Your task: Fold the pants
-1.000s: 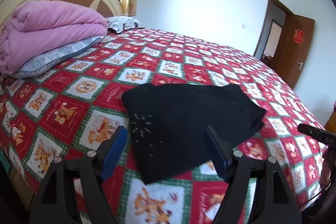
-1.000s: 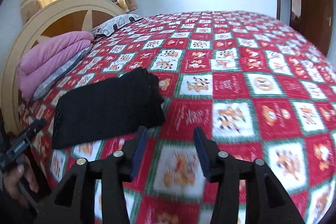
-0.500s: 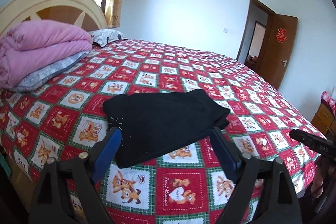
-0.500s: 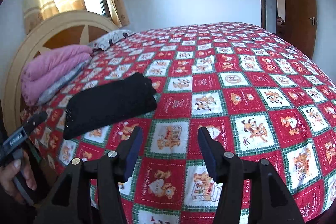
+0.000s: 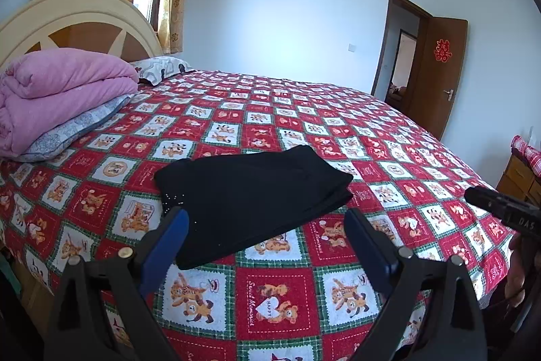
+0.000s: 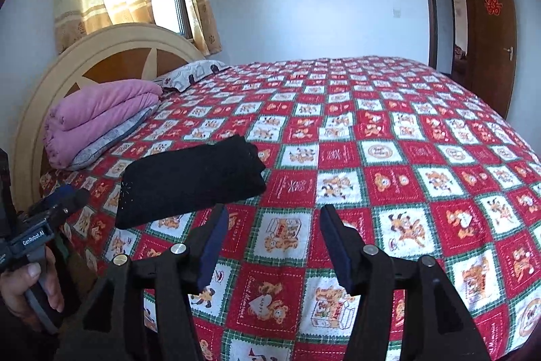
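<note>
Left gripper (image 5: pixel 265 234) and right gripper (image 6: pixel 274 230) above near edge of bed (image 5: pixel 389 137), jaws wide, just been opening, nothing between. Black pants (image 5: pixel 250 192), folded flat, near that edge toward headboard (image 5: pixel 74 22) end. Beyond, pink blanket (image 5: pixel 57 97) stacked at headboard corner.

right gripper (image 5: pixel 500 212) cut off at right frame edge, jaws unseen there; near edge of pants (image 5: pixel 250 195) hidden behind left finger (image 5: pixel 162 242).
</note>
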`<state>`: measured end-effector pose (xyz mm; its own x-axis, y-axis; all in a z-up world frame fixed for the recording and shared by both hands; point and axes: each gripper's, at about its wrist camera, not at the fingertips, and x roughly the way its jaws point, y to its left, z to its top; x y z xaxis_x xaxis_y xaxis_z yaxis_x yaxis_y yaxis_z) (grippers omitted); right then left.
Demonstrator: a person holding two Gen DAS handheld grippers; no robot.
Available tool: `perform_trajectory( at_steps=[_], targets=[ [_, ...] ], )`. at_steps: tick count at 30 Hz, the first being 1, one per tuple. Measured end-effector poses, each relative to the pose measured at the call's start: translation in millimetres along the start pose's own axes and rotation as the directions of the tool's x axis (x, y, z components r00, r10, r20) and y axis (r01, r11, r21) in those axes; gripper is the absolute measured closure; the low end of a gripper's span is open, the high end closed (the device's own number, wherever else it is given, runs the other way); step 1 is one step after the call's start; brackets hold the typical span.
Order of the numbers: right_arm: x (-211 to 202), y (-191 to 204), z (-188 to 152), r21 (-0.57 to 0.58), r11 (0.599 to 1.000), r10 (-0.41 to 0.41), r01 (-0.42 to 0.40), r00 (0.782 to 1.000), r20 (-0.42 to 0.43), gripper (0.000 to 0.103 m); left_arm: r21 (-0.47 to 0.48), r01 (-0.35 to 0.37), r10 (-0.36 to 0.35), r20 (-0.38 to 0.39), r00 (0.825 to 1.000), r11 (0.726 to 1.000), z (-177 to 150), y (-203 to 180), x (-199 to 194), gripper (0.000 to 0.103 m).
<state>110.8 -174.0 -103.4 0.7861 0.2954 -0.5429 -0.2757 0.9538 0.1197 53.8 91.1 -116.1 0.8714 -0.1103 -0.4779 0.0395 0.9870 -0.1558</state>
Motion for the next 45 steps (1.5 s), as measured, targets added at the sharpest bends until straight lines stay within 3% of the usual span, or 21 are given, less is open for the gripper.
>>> perform_trajectory(
  at_steps=[10, 21, 27, 33, 45],
  targets=[
    [-7.6, 1.6, 2.2, -0.012, 1.0, 0.001, -0.001, 1.0, 0.02, 0.038, 0.007, -0.015, 0.015, 0.006, 1.0, 1.0, 0.5, -0.2, -1.6, 0.0],
    [-10.6, 5.9, 2.7, -0.035, 0.999, -0.014, 0.015, 0.999, 0.032, 0.038, 0.063, -0.041, 0.039, 0.04, 0.998, 0.997, 6.1, -11.5, -9.6, 0.0],
    [-19.6, 12.3, 4.8, -0.064, 0.997, -0.035, 0.039, 0.997, 0.062, 0.038, 0.046, -0.048, 0.044, 0.084, 0.996, 0.998, 11.1, -10.8, -18.6, 0.0],
    [-21.1, 17.7, 4.8, -0.089, 0.995, -0.041, 0.047, 0.997, 0.069, 0.038, 0.044, -0.111, 0.106, 0.102, 0.989, 0.993, 13.4, -9.6, -19.1, 0.0],
    [-15.6, 17.6, 1.3, -0.096, 0.994, -0.051, 0.056, 0.997, 0.055, 0.038, 0.016, -0.091, 0.089, 0.077, 0.993, 0.996, 5.4, -0.1, -12.5, 0.0]
  ],
)
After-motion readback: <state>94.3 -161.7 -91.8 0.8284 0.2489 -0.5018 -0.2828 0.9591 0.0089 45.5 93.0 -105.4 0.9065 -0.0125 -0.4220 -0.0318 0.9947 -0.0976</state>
